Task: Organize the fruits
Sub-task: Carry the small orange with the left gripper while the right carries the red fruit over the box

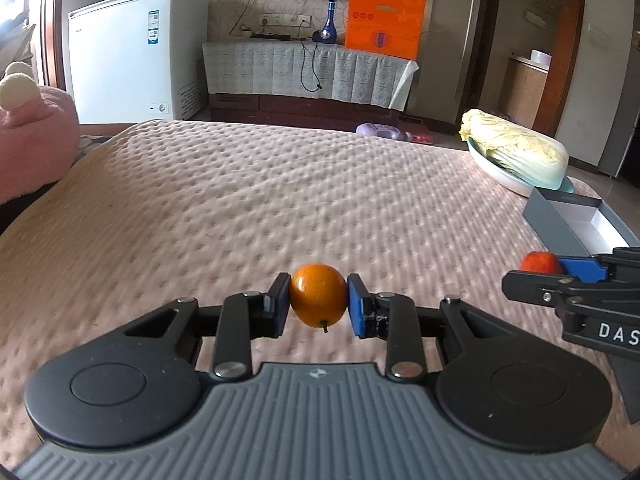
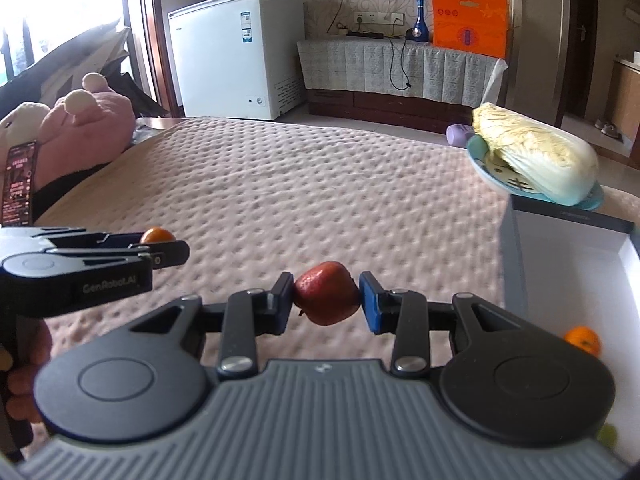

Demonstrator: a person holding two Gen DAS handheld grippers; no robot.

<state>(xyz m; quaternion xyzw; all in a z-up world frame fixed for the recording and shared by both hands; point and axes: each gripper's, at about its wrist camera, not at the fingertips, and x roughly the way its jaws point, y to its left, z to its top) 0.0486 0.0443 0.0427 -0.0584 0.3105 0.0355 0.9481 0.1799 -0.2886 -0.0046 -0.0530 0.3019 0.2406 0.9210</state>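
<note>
My left gripper [image 1: 318,302] is shut on a small orange fruit [image 1: 318,299], held above the pink quilted table cover with its stem pointing down. My right gripper [image 2: 326,298] is shut on a red fruit [image 2: 327,294], also lifted off the cover. In the left wrist view the right gripper [image 1: 560,276] enters from the right edge with the red fruit [image 1: 538,263] at its tip. The right wrist view shows the left gripper [image 2: 160,246] at the left with the orange fruit [image 2: 157,235]. A grey box [image 2: 560,220] with a white inside lies at the right, holding another orange fruit [image 2: 583,340].
A napa cabbage [image 2: 536,156] rests on a light blue plate [image 2: 482,168] behind the box. A pink plush toy [image 2: 92,128] sits at the left edge. A green fruit [image 2: 607,435] peeks out at the lower right. A white freezer [image 1: 136,52] and a covered cabinet stand beyond.
</note>
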